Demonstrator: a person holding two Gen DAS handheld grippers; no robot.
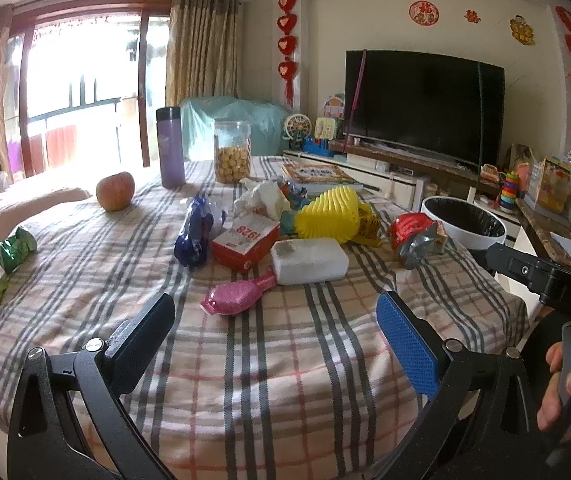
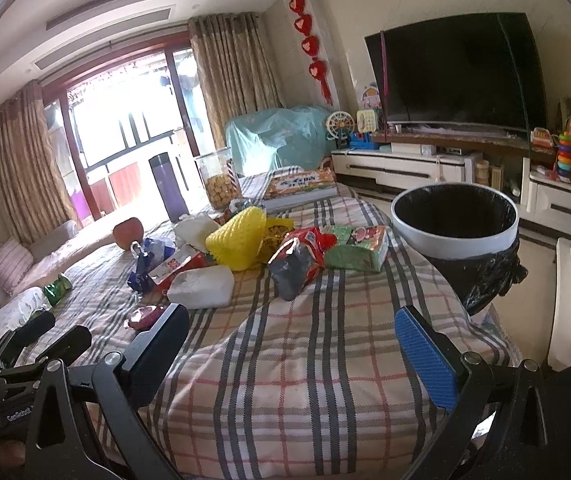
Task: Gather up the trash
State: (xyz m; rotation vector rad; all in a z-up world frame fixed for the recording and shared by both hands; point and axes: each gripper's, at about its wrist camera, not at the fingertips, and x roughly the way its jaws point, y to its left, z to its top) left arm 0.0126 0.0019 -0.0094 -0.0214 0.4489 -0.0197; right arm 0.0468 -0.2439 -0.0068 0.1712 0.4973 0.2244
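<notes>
Plaid cloth (image 1: 285, 360) covered the worktop, where the trash lay heaped at mid-frame: a white foam block (image 1: 309, 261), a red carton (image 1: 245, 244), a pink wrapper (image 1: 237, 298), yellow foam netting (image 1: 329, 216) and what seemed a crumpled red snack bag (image 1: 415, 236). A black-lined bin (image 2: 455, 220) stood at the right edge. Both the left tongs (image 1: 277, 344) and right tongs (image 2: 293, 354) gaped wide, gripping nothing.

We see daylight flooding through the balcony window (image 1: 81, 92), blown out to white glare; the curtains (image 2: 25, 160) and ceiling bow at the fisheye edges, with dark vignetted corners.
</notes>
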